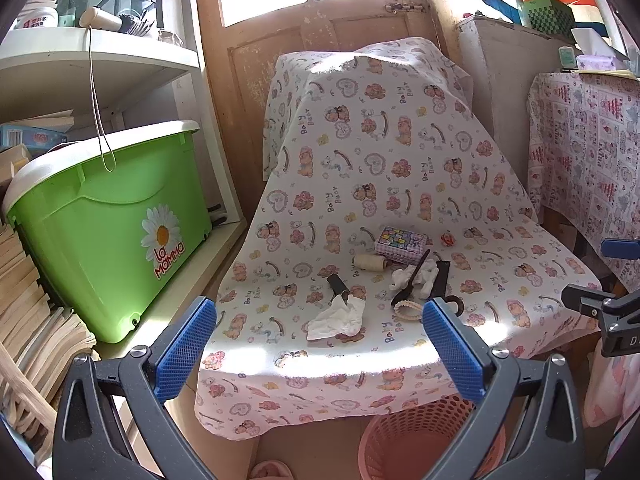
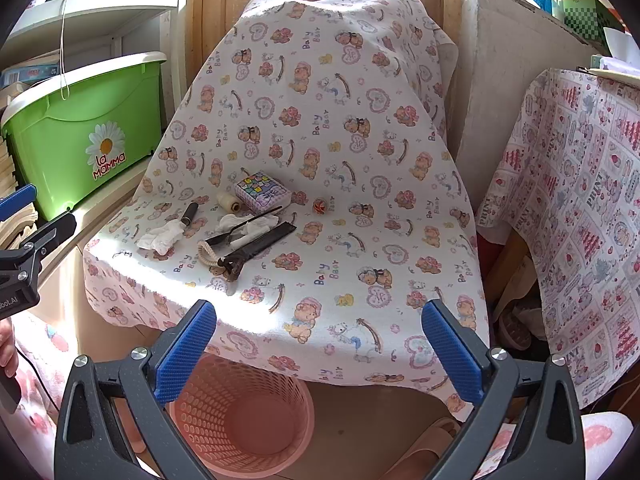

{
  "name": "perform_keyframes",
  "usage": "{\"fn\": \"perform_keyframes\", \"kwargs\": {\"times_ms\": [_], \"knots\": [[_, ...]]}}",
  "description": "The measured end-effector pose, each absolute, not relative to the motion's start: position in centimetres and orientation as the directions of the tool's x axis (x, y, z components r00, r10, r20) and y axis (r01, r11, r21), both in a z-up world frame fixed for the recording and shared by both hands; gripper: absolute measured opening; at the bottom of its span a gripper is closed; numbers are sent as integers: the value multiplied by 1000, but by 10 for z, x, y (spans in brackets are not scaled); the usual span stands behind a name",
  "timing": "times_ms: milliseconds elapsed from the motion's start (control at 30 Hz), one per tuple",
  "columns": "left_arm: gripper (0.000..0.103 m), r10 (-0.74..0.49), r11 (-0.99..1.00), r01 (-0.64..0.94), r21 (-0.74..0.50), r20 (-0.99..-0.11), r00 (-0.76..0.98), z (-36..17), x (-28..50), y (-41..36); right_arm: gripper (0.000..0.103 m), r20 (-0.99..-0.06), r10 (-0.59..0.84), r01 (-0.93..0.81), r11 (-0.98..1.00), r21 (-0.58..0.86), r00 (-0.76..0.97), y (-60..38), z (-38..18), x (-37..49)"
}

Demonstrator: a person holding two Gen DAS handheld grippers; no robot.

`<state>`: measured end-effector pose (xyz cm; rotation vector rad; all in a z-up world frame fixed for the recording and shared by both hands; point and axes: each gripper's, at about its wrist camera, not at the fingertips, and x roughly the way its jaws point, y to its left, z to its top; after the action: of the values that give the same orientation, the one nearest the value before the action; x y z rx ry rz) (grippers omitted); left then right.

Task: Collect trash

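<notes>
A chair draped in a teddy-bear cloth (image 1: 360, 168) (image 2: 320, 120) holds the clutter. A crumpled white tissue (image 1: 338, 318) (image 2: 162, 236) lies at the seat's front left, against a black-handled tool (image 1: 338, 285) (image 2: 189, 214). A second white tissue wad (image 1: 416, 274) (image 2: 248, 224) lies under a black spoon (image 1: 412, 278) (image 2: 240, 228). A pink mesh bin (image 1: 424, 436) (image 2: 244, 416) stands on the floor below the seat's front edge. My left gripper (image 1: 320, 344) is open and empty, hovering before the seat. My right gripper (image 2: 320, 348) is open and empty above the bin and seat edge.
On the seat are also a patterned box (image 1: 402, 242) (image 2: 262, 194), a thread spool (image 1: 370, 262) (image 2: 229, 202), a small red ball (image 1: 448, 239) (image 2: 319, 205), pliers (image 2: 256, 250) and a beige ring (image 2: 208, 254). A green storage bin (image 1: 108, 232) stands left; a clothed table (image 2: 580, 200) right.
</notes>
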<state>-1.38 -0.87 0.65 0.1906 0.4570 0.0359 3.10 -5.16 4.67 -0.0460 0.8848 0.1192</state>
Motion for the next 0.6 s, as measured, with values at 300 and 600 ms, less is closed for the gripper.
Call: {"fn": "perform_keyframes", "kwargs": {"times_ms": [300,600], "knots": [[102,78,984,1,176,-443,893,5,-14,-9,103,-774,84,-124,992,7,628,-51,46,31],[102,79,984,1,177,-445,892,4,-14,-8,103,-776,85,-124,992,9,625,-50,45,32]]}}
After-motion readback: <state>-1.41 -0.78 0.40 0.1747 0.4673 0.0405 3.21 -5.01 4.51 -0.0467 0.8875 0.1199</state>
